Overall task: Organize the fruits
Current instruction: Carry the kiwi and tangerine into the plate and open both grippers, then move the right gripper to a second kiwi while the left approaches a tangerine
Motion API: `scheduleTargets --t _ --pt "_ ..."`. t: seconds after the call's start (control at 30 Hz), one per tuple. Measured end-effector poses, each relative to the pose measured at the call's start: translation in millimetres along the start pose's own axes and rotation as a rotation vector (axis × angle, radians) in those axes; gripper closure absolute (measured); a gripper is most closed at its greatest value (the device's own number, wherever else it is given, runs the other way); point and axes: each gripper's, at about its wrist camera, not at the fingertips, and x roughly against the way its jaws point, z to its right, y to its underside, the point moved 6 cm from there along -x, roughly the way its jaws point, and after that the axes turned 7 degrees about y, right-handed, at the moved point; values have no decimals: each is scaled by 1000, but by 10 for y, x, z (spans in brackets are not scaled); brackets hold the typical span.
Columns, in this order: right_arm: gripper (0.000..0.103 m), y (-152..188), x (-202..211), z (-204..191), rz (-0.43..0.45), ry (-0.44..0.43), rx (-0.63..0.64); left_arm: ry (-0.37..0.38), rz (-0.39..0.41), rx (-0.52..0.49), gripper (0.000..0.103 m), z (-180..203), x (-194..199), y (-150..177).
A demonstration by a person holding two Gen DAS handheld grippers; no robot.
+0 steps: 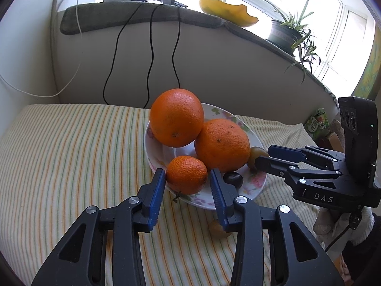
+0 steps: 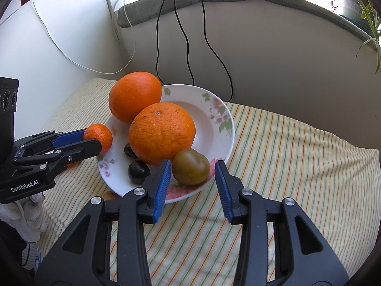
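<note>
Striped cloth (image 2: 285,166) covers the table, with a white wall and a padded sill behind; black cables (image 2: 185,47) hang down the wall, and a potted plant (image 1: 290,33) and something yellow (image 1: 228,12) sit on the sill.

On the cloth stands a flowered plate (image 2: 214,109) holding the fruit. Two big oranges touch each other: one at the plate's far left edge (image 2: 134,95), the other nearer the middle (image 2: 162,132). A small tangerine (image 1: 187,175) sits on the rim at the left gripper's side. Two dark, chestnut-like pieces (image 2: 139,171) lie at the plate's near edge, just beside the middle orange. A greenish-brown round fruit (image 2: 190,166) rests on the rim next to them, touching that orange. Another small brownish fruit (image 1: 218,230) lies on the cloth below the plate, partly hidden by a finger in the left wrist view.

The left gripper (image 1: 188,181) has its jaws partly apart on either side of the tangerine. One blue pad seems to touch its side; the other stands clear with a gap, so it is not clamped.

The right gripper (image 2: 193,178) is likewise partly apart, flanking the greenish-brown fruit. Its left pad is close to the fruit, and the right pad is clearly away from it. A white-gloved hand (image 2: 28,214) holds the left gripper's handle.
</note>
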Motion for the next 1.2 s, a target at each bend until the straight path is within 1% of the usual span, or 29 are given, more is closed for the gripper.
scheduleTargets --t 0.03,0.07,0.37,0.6,0.77,0.87,1.2 --pt "46 -5 12 0 8 6 1 -3 5 1 51 -4 8 -4" --pt "44 -7 25 1 13 8 2 -4 11 1 50 -4 19 -7" --pt "44 11 109 60 24 -1 -30 -10 25 7 50 -36 102 7" --pt "44 47 223 21 37 -12 -44 -13 39 18 50 -67 210 31" --pt "44 66 343 -72 52 -28 -39 -25 60 11 50 -116 368 49" --pt "44 88 397 -140 57 -41 -34 -31 76 25 50 -185 489 74" --pt "44 223 465 -427 43 -89 7 -79 117 70 50 -524 910 259"
